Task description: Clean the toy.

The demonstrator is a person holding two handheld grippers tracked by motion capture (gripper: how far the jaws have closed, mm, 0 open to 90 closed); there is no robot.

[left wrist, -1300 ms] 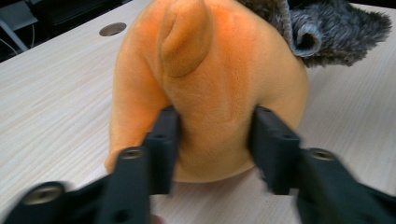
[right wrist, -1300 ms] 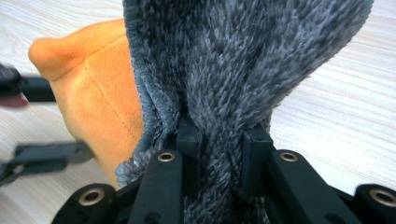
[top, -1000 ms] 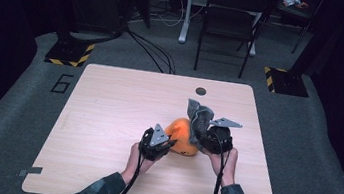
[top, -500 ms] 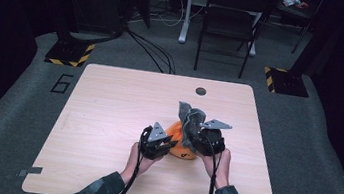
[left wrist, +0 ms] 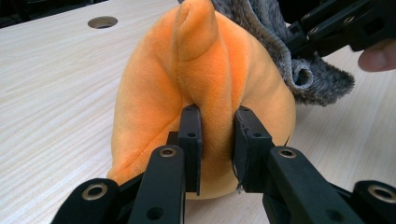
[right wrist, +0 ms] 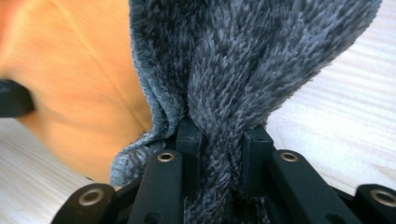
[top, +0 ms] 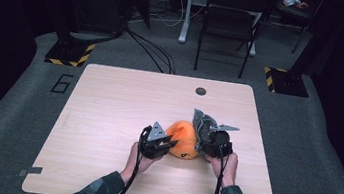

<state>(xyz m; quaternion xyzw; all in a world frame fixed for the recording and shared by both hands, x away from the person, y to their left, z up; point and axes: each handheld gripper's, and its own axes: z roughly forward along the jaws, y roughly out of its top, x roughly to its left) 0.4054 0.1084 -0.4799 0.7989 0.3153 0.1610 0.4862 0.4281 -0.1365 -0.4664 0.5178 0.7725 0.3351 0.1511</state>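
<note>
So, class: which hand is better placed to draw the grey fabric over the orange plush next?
Right. The right gripper already pinches the grey fabric; the left gripper grips the orange plush, probably steadying it.

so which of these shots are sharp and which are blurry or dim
High view: the table is evenly lit, the room around it dark. Left gripper view: sharp on the orange plush. Right gripper view: grey fuzzy fabric crisp, the orange plush behind it soft and out of focus.
</note>
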